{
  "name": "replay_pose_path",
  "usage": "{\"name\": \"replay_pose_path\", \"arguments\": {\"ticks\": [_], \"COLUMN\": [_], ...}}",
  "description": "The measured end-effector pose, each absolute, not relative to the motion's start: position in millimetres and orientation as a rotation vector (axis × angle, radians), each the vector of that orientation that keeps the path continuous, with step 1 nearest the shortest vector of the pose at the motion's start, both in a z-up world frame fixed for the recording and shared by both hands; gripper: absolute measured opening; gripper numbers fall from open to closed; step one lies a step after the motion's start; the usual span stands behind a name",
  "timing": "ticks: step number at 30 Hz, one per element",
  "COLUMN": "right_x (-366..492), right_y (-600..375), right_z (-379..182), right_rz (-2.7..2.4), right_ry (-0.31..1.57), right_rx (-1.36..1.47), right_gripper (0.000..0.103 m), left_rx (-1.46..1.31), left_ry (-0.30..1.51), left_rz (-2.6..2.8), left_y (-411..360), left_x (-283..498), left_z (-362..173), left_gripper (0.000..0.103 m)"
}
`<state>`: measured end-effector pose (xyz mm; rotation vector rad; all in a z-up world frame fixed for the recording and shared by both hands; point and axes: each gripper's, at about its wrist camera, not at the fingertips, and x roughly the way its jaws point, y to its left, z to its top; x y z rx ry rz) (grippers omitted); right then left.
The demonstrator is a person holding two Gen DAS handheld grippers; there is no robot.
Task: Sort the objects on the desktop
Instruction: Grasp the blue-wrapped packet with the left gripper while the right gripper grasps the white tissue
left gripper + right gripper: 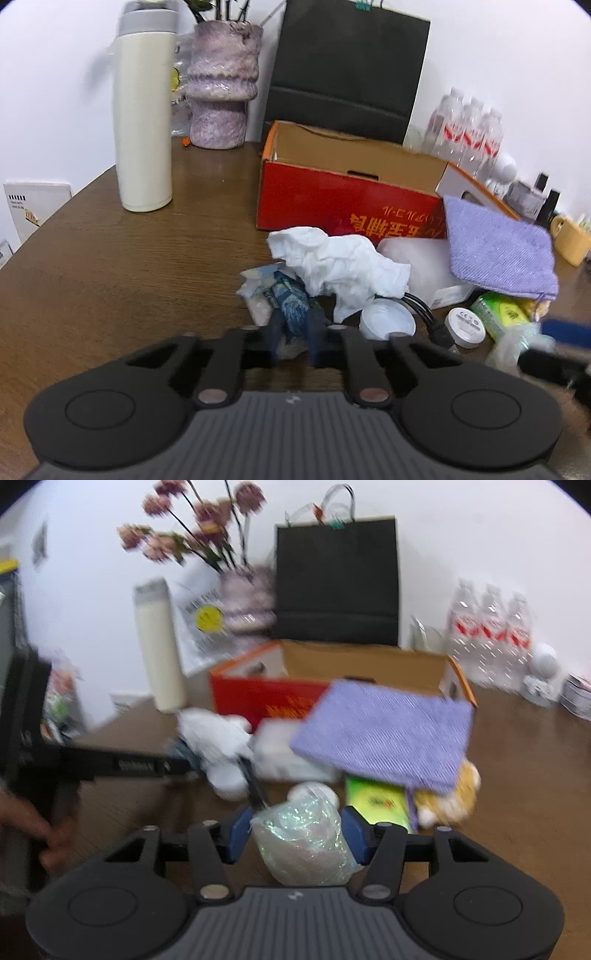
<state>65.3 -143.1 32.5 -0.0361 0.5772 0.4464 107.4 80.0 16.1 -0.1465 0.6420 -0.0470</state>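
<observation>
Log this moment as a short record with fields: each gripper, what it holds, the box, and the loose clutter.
left gripper: shut on a blue patterned packet
right gripper: jaws on either side of a crinkly clear plastic bag; contact unclear through blur
box: red cardboard, open at the top
leaning on box: purple cloth pouch
clutter: crumpled white tissue, green packet, round white lid
back left: cream bottle, upright

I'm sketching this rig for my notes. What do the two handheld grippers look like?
Both look alike. The left gripper has a ribbed grey body flanked by two round black discs, black linkage arms on metal pivot pins, and dark blue fingers. The right gripper repeats that build with brighter blue fingers. A small pale logo marks each body. No cables or sleeves show.
</observation>
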Motion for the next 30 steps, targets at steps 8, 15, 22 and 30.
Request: {"name": "replay_pose_path", "arguments": {"ticks": [8,15,22,30], "right_x": [128,169,114,53], "right_y": [-68,-12,-70,-162], "right_z": [56,22,87,101], "right_rz": [0.671,0.681,0.626,0.509], "right_ry": [0.512,0.662,0.498,0.466], "right_rx": [-0.240,-0.388,-0.199,-0.030], "right_gripper": [0.070,0.022,0.021,0.023], "left_rx": [-0.169,-0.127,-0.083,-0.020], "left_ry": [0.584,0.578,0.636,0.663], "left_rz": [0.002,-0.013,-0.003,0.007], "left_y": [105,116,103,80], "left_x": [73,44,51,87], "left_z": [29,39,22,19], "left_gripper": [0.002,0.001,0.043,0.016]}}
